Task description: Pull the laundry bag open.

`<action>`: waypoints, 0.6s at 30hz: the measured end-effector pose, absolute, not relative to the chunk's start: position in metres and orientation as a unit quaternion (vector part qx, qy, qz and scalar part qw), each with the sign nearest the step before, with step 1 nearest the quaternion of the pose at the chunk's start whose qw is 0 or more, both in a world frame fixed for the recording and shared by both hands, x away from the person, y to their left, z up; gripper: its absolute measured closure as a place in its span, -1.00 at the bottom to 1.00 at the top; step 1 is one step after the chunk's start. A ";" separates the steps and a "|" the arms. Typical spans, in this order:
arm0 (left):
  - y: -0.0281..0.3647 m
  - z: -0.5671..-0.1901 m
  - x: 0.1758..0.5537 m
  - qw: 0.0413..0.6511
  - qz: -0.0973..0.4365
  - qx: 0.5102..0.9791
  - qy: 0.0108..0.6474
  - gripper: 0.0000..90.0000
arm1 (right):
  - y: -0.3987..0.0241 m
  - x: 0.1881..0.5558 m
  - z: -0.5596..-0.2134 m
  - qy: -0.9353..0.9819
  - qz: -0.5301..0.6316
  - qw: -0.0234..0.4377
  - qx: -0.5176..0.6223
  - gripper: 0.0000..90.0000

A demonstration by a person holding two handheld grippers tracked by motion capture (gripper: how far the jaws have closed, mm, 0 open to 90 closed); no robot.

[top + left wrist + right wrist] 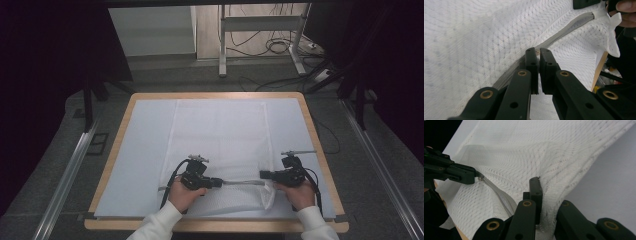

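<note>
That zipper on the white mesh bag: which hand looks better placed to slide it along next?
Probably the left. The left gripper has its jaws shut on the zipper pull, while the right gripper pinches the mesh bag at the zipper's end, anchoring it.

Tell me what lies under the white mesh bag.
Under the white mesh bag lies a pale sheet covering the wooden table. What the bag holds, and the sheet directly beneath it, cannot be seen.

A wooden table (314, 131) under a pale sheet (145, 145)

no readable text, label or number anywhere
</note>
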State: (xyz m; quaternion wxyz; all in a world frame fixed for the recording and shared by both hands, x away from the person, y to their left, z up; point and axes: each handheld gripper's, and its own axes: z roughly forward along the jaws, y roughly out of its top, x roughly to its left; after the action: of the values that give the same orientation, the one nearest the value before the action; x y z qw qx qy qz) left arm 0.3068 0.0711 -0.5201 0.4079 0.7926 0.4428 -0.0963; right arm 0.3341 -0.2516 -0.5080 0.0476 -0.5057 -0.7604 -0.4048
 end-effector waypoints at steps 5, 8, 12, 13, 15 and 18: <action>0.078 -0.520 0.306 0.409 -0.097 0.789 0.447 0.92 | -0.252 0.334 -0.508 -0.759 -0.406 0.046 -0.507 0.96; 0.083 -0.520 0.306 0.413 -0.096 0.785 0.451 0.92 | -0.252 0.334 -0.508 -0.759 -0.405 0.047 -0.508 0.96; 0.088 -0.520 0.305 0.412 -0.096 0.784 0.454 0.92 | -0.252 0.334 -0.508 -0.758 -0.407 0.048 -0.508 0.96; 0.089 -0.520 0.305 0.411 -0.096 0.784 0.454 0.92 | -0.252 0.334 -0.508 -0.758 -0.407 0.048 -0.508 0.96; 0.091 -0.520 0.305 0.411 -0.095 0.782 0.458 0.92 | -0.252 0.334 -0.508 -0.758 -0.407 0.048 -0.508 0.96; 0.094 -0.521 0.304 0.410 -0.094 0.784 0.457 0.91 | -0.253 0.334 -0.508 -0.758 -0.407 0.047 -0.508 0.96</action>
State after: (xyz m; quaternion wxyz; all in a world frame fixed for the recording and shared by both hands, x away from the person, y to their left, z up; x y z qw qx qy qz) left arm 0.3042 0.0943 -0.5208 0.4100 0.7837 0.4571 -0.0936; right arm 0.3341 -0.2526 -0.5075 0.0471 -0.5077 -0.7580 -0.4067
